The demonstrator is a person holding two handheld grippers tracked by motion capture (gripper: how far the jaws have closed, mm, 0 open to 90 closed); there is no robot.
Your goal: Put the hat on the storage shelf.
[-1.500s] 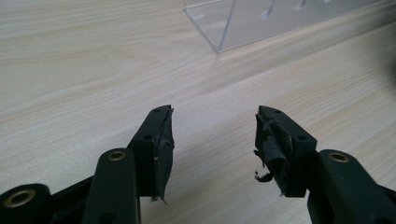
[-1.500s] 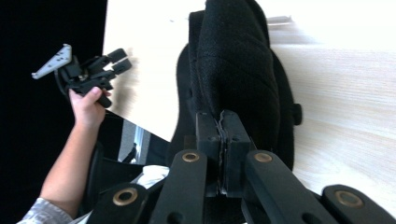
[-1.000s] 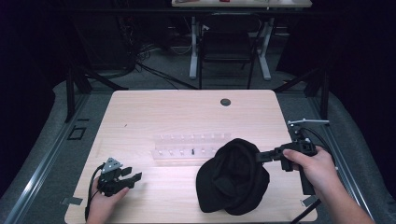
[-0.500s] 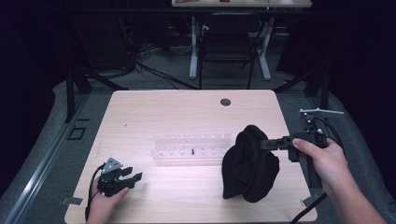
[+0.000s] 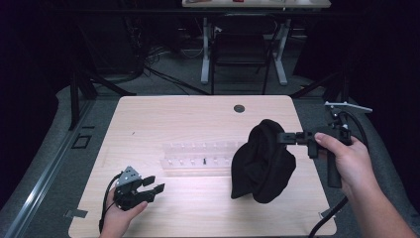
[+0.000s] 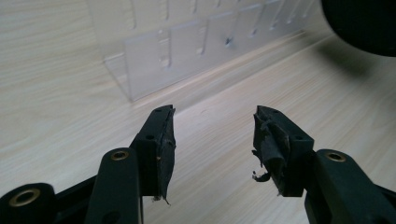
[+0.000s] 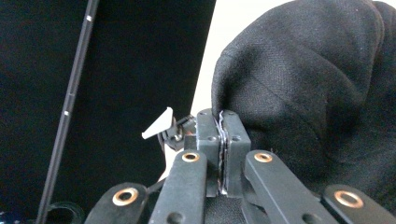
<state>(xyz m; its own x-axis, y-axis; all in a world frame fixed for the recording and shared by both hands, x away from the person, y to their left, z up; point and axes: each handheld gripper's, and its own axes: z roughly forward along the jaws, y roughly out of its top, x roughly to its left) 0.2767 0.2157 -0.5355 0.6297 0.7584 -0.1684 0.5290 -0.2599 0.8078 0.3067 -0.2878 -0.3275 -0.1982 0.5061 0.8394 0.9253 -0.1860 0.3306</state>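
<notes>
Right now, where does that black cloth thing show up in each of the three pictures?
High view: the black cloth hangs right of centre, pinched at its top edge by the right tool.
Left gripper view: only a dark edge of it, in the top right corner.
Right gripper view: it bulks large on the right, its edge clamped between the shut jaws.
Shared landmark: the clear plastic rack, also seen in the left gripper view.

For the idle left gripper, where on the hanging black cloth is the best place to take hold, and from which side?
Probably the bottom hem of the black cloth, approached from the left over the table. The right gripper already pinches its top edge, so the fabric hangs in bunched folds with its lower edge free, facing the open left gripper. The clear plastic rack lies just behind that path.
</notes>
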